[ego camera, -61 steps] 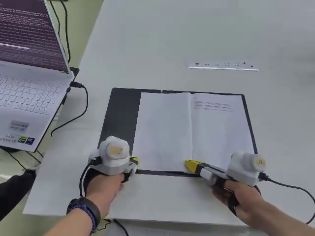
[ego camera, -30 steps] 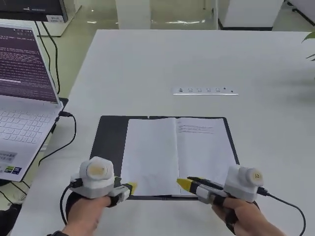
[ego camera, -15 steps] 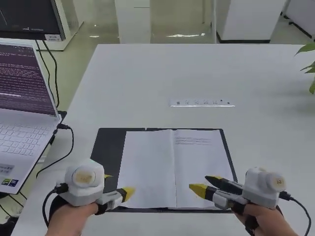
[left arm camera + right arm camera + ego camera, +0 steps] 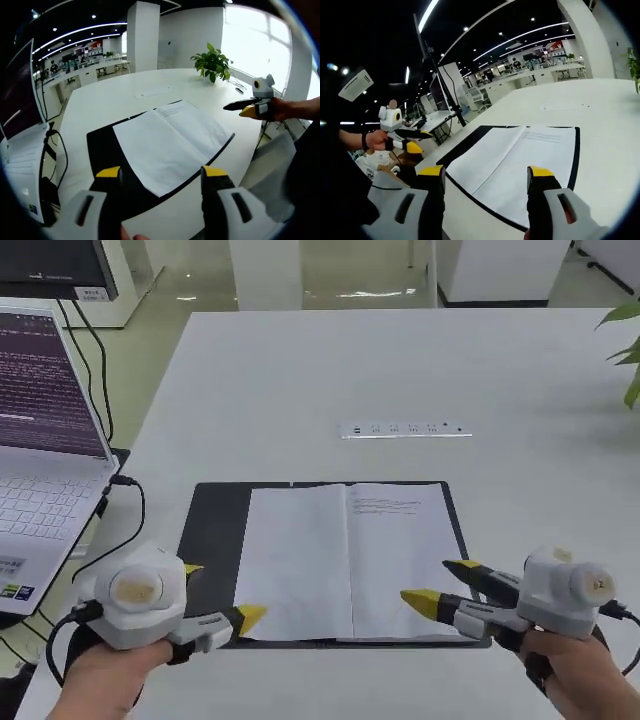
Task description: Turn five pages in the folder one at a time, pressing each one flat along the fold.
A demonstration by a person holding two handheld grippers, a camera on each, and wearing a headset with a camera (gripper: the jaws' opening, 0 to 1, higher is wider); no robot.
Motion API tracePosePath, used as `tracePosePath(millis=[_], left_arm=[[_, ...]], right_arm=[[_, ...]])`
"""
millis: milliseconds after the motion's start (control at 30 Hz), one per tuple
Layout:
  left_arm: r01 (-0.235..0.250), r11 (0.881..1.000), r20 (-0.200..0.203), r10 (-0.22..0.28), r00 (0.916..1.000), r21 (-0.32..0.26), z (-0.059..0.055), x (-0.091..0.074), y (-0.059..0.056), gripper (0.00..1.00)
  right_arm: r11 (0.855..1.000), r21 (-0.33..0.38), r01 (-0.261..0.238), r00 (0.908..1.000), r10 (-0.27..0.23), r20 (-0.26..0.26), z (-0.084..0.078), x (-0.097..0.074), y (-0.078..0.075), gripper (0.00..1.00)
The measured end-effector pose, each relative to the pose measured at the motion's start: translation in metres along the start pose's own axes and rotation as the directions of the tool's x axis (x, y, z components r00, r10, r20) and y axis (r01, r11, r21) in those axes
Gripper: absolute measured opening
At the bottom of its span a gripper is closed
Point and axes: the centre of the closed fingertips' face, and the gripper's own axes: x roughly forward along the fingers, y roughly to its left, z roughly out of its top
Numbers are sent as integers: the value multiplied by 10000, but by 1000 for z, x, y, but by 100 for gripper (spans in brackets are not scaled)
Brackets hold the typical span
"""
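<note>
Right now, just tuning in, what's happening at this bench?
A person holds a two-jaw gripper in each hand over a black folder that lies open on the white table, pages flat. The left gripper hovers at the folder's near left corner, and the right gripper hovers over its near right part. Both are open with nothing between the jaws. A laptop sits to the left, and a power strip lies beyond.

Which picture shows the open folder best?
The head view: it looks down on nearly all the folder, with its pages flat. Both gripper views show it slanted from low down, partly behind their jaws.
</note>
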Motion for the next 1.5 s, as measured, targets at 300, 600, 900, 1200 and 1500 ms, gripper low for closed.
tracePosePath(millis=[300,600,900,1200,1500], left_arm=[[-256,9994,279,262,9993,-224,-2,-11,0,69],[-178,9988,407,197,9990,-448,-6,-15,-13,73],[68,9994,241,-60,9997,-353,-7,-7,-22,75],[372,9991,252,-367,9990,-226,2,4,-33,73],[795,9968,138,-794,9967,-27,9,17,-55,73]], right_arm=[[9987,-425,290,9988,-307,-390,-21,-20,14,70],[9925,-903,826,9924,-902,-839,-31,-43,18,78],[9895,-698,1262,9903,-1298,-498,-24,-53,8,79],[9897,-158,1423,9891,-1428,-362,-26,-57,8,81],[9911,-55,1331,9903,-1333,-396,-29,-57,12,81]])
